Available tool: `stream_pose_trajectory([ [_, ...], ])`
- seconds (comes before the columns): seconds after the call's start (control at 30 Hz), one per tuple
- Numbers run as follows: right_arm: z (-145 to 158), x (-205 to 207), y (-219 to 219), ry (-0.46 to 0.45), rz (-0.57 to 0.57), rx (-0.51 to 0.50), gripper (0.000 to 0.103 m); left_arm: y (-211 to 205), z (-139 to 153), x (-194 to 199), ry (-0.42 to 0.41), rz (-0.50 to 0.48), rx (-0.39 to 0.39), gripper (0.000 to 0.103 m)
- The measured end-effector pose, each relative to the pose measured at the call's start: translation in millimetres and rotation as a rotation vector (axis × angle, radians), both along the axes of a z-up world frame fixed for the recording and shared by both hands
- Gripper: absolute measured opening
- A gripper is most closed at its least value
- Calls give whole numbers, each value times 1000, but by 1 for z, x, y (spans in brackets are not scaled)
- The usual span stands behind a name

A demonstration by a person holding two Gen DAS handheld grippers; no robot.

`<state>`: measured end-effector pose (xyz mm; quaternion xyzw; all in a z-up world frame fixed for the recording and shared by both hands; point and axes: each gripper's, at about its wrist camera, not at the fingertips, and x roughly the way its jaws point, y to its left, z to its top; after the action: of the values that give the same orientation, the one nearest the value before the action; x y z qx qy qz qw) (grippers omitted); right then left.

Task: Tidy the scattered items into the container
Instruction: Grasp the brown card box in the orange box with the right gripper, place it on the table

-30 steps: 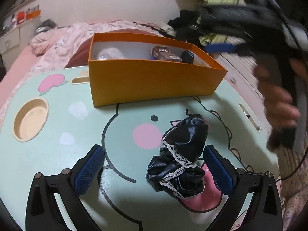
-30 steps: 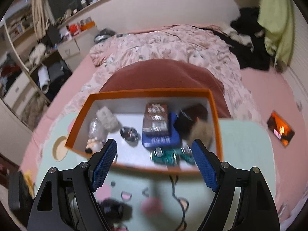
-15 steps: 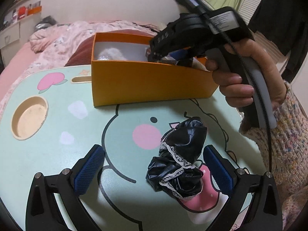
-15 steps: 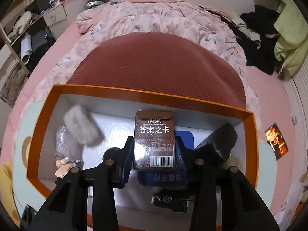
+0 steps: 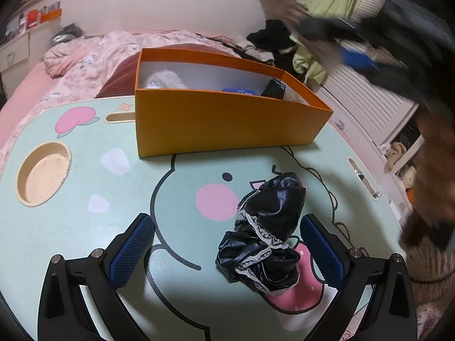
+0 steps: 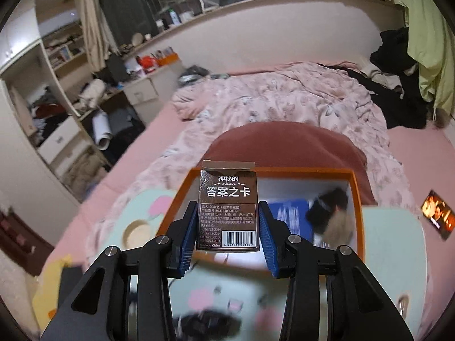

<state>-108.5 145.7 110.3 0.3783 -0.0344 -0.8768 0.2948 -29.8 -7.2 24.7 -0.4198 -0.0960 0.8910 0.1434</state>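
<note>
Blue ribbed pads of the right gripper are clamped on both sides of a small brown card box with printed text and a barcode, held upright at the centre of the right wrist frame above the orange cardboard box, whereas half a second ago it was lying down inside that box. At the bottom of the left wrist frame, the left gripper is spread wide, touching nothing. Its right pad is just beside a crumpled, glossy black scrunchie with white lace trim, which lies where it did before on the mint cartoon-printed table.
</note>
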Motion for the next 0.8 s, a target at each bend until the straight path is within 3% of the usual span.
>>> stream_pose_trajectory([
  [0.23,-34,46,31,-44,-52,51,42,-4,1,1,9,14,30,102],
  [0.43,-77,46,27,-108,-85,130,43,-14,4,5,31,58,55,102],
  [0.5,-86,43,28,-126,-101,135,61,-19,7,7,55,70,79,102],
  [0.57,-88,49,34,-113,-118,112,69,-25,13,10,90,83,105,102],
  [0.7,-85,60,52,-70,-143,84,78,-33,34,8,146,80,118,102],
  [0.8,-93,64,60,-94,-141,97,79,-33,62,-11,179,42,55,101],
])
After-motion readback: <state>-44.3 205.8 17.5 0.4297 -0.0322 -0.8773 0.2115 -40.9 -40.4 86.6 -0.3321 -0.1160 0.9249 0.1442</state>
